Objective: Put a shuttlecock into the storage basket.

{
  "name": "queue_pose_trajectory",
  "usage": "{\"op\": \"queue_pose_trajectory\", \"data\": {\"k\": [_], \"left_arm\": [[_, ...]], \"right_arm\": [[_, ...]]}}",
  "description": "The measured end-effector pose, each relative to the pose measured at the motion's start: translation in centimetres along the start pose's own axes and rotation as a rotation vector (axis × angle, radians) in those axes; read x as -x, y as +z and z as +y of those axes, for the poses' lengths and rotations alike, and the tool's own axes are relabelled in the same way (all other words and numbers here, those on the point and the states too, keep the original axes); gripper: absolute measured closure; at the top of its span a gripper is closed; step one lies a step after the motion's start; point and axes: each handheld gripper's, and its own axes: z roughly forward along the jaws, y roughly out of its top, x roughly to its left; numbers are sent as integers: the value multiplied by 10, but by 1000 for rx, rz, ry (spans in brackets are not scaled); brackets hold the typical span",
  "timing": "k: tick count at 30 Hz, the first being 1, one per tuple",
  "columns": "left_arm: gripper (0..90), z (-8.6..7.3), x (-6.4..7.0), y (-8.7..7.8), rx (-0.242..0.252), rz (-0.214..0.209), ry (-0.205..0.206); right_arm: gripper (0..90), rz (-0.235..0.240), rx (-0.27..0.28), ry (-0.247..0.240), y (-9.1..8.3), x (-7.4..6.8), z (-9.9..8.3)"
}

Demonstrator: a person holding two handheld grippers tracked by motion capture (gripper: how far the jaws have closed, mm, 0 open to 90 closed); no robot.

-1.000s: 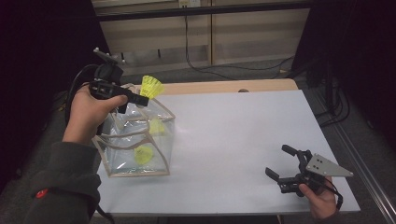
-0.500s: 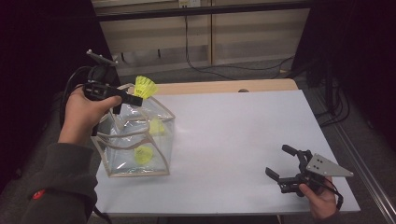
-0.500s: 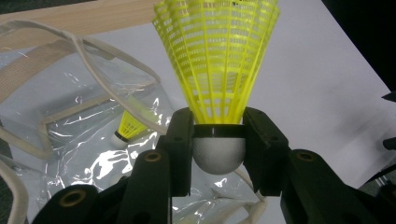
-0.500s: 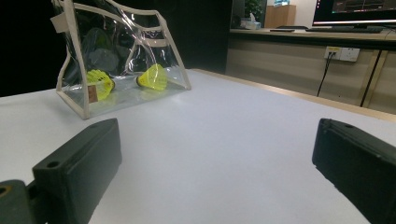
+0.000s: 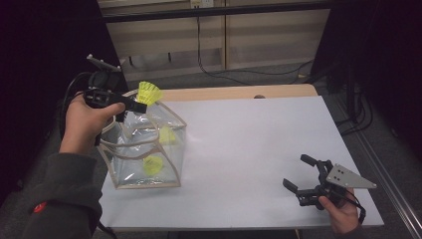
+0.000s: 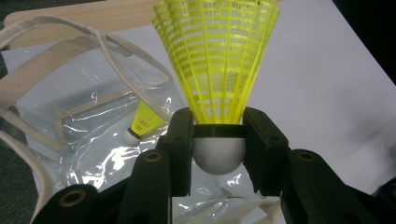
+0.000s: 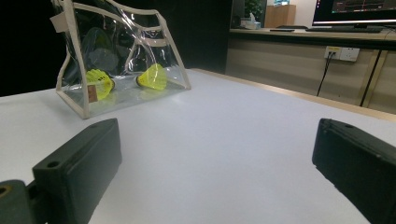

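Note:
My left gripper [image 5: 130,105] is shut on a yellow shuttlecock [image 5: 149,92], holding it by its white cork [image 6: 218,155] above the open top of a clear plastic bag [image 5: 144,149] with beige trim. The skirt [image 6: 217,56] points away from the jaws. Two more yellow shuttlecocks lie inside the bag, one near the front [image 5: 153,165] and one farther back [image 5: 166,135]; both also show through the bag [image 7: 122,60] in the right gripper view. My right gripper [image 5: 304,175] rests low at the table's front right, open, with nothing between its jaws.
A white sheet [image 5: 259,144] covers the wooden table [image 5: 234,92]. The bag's beige handles [image 6: 56,46] loop up near the held shuttlecock. Cables [image 5: 219,74] run along the floor behind the table, below a light panelled wall.
My left gripper has carried the shuttlecock slightly up and to the left over the bag. The right gripper has stayed put.

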Motion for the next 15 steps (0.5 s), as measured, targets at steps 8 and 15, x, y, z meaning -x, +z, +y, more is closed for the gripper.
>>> {"op": "queue_pose_trajectory", "data": {"k": [8,15], "left_arm": [[648,-1,-4,0,5,13,-9],[648,-3,-10,0,13,32,-26]], "right_arm": [[11,0,-1,1,0,0,0],[11,0,-1,0,0,0,0]]}}
